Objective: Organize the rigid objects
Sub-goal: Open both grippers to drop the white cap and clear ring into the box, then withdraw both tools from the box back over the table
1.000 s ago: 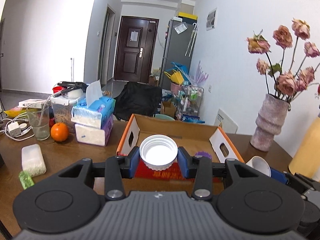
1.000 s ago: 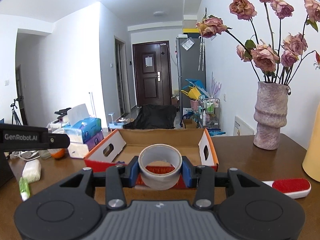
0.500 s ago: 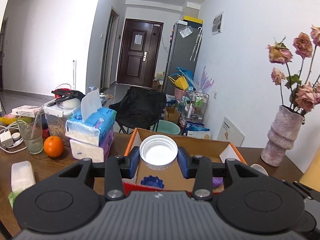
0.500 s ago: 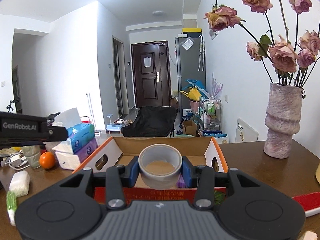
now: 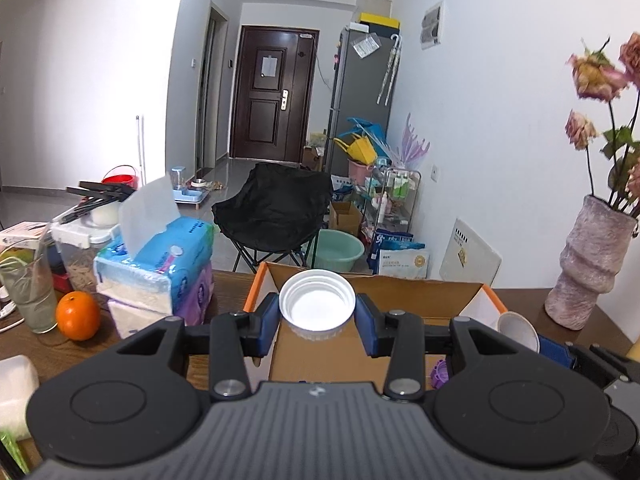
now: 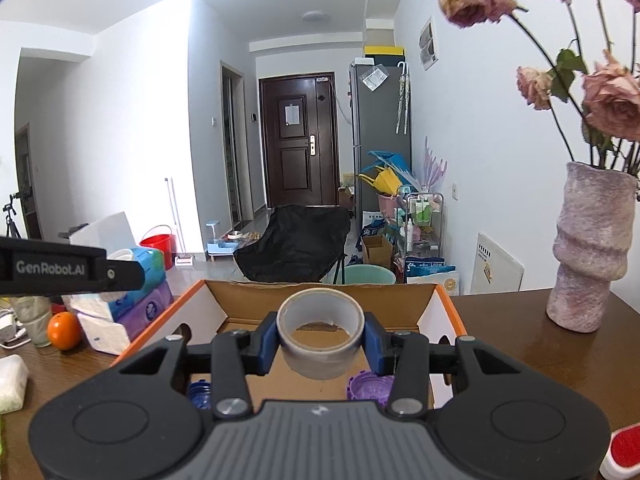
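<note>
Left gripper [image 5: 317, 317] pinching a white ribbed plastic screw lid [image 5: 317, 305] and right gripper [image 6: 320, 340] pinching a grey roll of adhesive tape [image 6: 321, 332], both held above the open orange-edged cardboard box [image 6: 448, 308] on the brown wooden table [image 6: 520, 320].

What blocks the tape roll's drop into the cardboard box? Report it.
Nothing visible. The right gripper holds the grey tape roll over the open orange-edged cardboard box; bare floor lies below, with a purple cap and blue cap off to the sides.
</note>
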Demonstrator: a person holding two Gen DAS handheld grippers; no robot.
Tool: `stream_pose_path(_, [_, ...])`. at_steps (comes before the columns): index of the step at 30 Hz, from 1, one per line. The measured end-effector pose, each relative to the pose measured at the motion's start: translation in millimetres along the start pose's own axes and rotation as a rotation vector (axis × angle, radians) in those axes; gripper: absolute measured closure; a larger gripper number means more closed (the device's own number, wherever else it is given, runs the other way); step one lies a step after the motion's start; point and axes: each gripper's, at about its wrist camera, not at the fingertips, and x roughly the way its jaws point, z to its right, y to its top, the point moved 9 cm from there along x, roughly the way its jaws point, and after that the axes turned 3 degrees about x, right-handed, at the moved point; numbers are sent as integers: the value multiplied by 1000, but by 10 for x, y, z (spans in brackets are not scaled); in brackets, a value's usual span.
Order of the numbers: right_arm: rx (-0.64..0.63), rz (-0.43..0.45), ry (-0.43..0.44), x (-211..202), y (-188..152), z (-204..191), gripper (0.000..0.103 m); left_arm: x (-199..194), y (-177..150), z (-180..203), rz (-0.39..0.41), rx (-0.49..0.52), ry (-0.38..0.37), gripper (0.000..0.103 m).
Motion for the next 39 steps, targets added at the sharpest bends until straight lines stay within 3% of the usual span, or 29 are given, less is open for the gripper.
stream_pose_path(15, [-17,-110,-28,568,-202,22,61,798,-313,120,-160,82,10,62])
stream_pose_path(28, [-50,-173,-89,735,-437,94,61,900,-439,80,-209,94,22,61])
stream_pose_path(30, [-60,-183,-97,735,-460,91,61,886,-433,74,-207,91,25,56])
stream_pose_path(31, [-61,-183,-99,727,-464,93,58,876,-423,74,-204,92,29,46])
stream_pose_path(33, [-55,-178,-109,709,-455,105,35,830,-394,83,-184,100,31,30])
stream_pose_path(34, [-53,-167,-118,691,-440,114,12,808,-377,81,-173,99,37,19])
stream_pose_path(35, [-50,-156,-126,671,-428,118,1,785,-356,72,-160,97,44,13])
stream_pose_path(37, [-45,-140,-134,647,-387,141,0,744,-316,47,-140,90,59,1])
stream_pose_path(39, [-40,-143,-128,634,-377,146,0,690,-280,28,-120,77,67,0])
